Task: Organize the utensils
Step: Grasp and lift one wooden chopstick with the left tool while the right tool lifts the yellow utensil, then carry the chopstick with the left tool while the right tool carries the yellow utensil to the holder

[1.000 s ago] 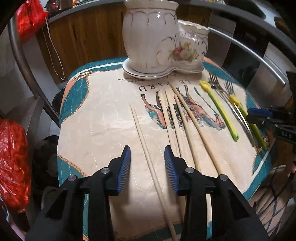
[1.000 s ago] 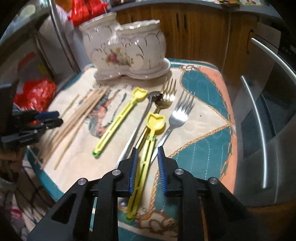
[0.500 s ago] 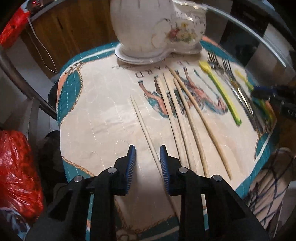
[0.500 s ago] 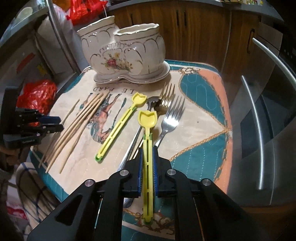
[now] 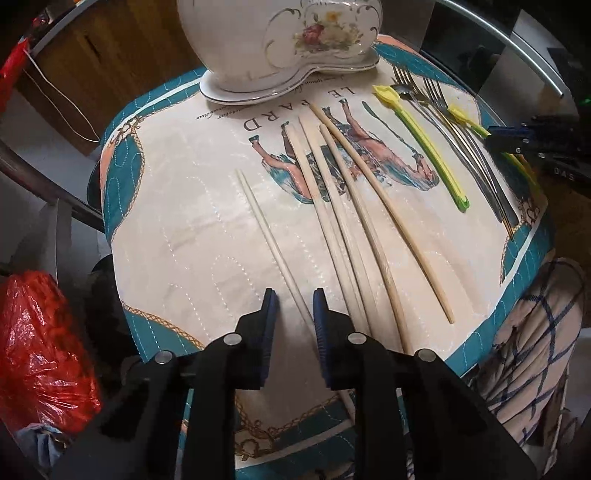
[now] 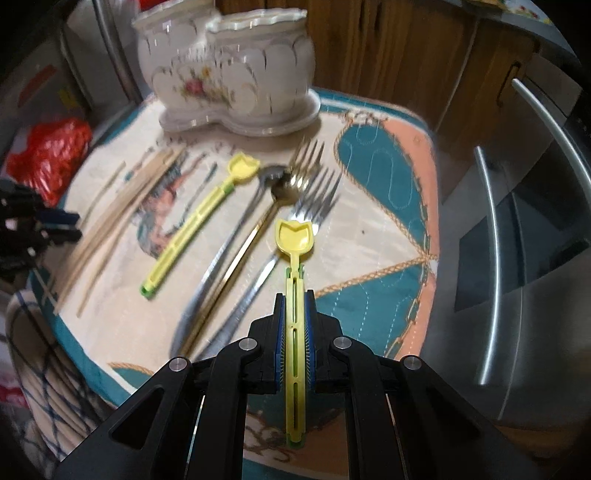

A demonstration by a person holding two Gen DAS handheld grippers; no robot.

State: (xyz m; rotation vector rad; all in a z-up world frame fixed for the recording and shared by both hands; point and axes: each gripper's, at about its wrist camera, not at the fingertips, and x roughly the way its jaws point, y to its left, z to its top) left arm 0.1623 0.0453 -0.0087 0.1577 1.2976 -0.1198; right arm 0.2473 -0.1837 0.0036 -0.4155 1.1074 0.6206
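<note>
My right gripper is shut on a yellow plastic spoon and holds it lifted above the cloth, bowl pointing away. My left gripper is open, its jaws on either side of a pale single chopstick near the cloth's near edge. Several wooden chopsticks lie beside it. A second yellow spoon, forks and a metal spoon lie on the cloth. The white ceramic two-pot holder stands at the far edge; it also shows in the right wrist view.
The quilted cloth covers a small round stool-like surface. A red plastic bag hangs low on the left. Wooden cabinet doors stand behind, and a steel appliance with handles is on the right.
My right gripper closed on the yellow spoon and lifted it off the cloth. My left gripper narrowed its jaws and moved forward along the single chopstick.
</note>
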